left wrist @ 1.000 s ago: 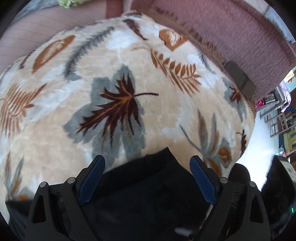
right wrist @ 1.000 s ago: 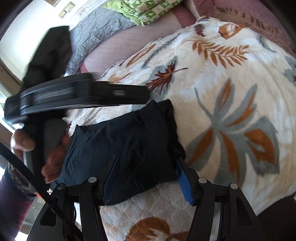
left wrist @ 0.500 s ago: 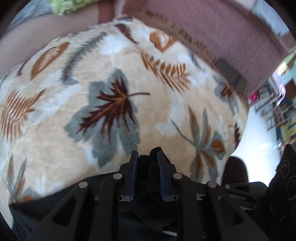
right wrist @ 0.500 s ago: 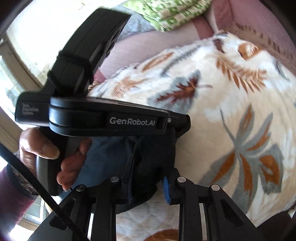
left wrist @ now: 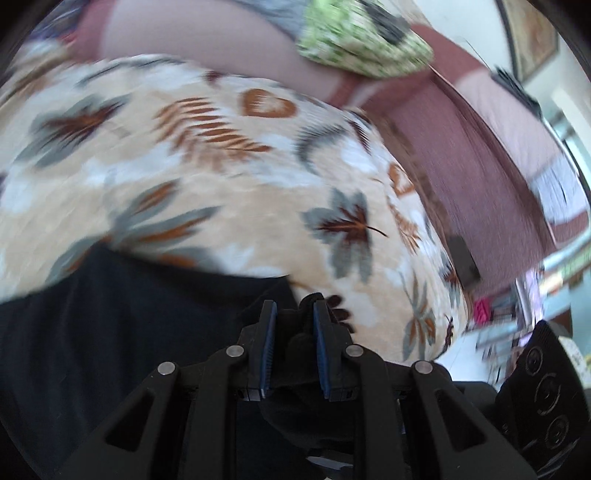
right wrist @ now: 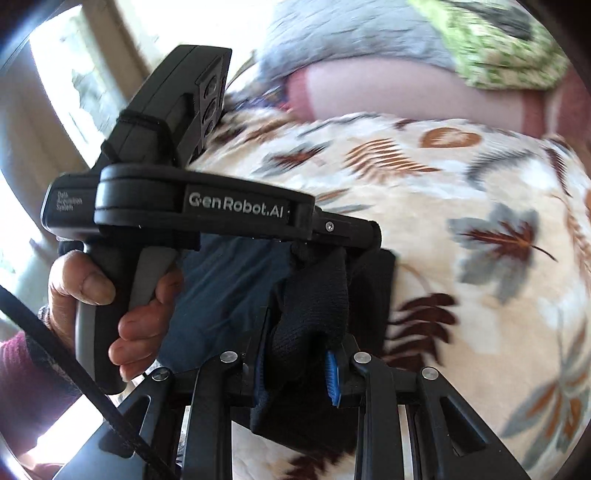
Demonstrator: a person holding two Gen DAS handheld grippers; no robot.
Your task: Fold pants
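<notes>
The dark navy pants [left wrist: 122,317] lie on a leaf-patterned blanket [left wrist: 221,192]. My left gripper [left wrist: 291,332] is shut on a bunched fold of the pants at their right edge. In the right wrist view the pants [right wrist: 229,295] hang lifted between the two grippers. My right gripper [right wrist: 299,354] is shut on a thick fold of the same cloth. The left gripper [right wrist: 354,243], held in a hand, pinches the pants just above and beyond it.
A green patterned pillow [left wrist: 365,40] and a grey quilt [right wrist: 351,33] lie at the far end of the bed. A maroon bedspread [left wrist: 480,155] drops off on the right, with floor and furniture [left wrist: 498,314] beyond. A bright window [right wrist: 74,92] is at left.
Both grippers closed on the pants' edge and have lifted it. The views have swung toward the pillows, with motion blur.
</notes>
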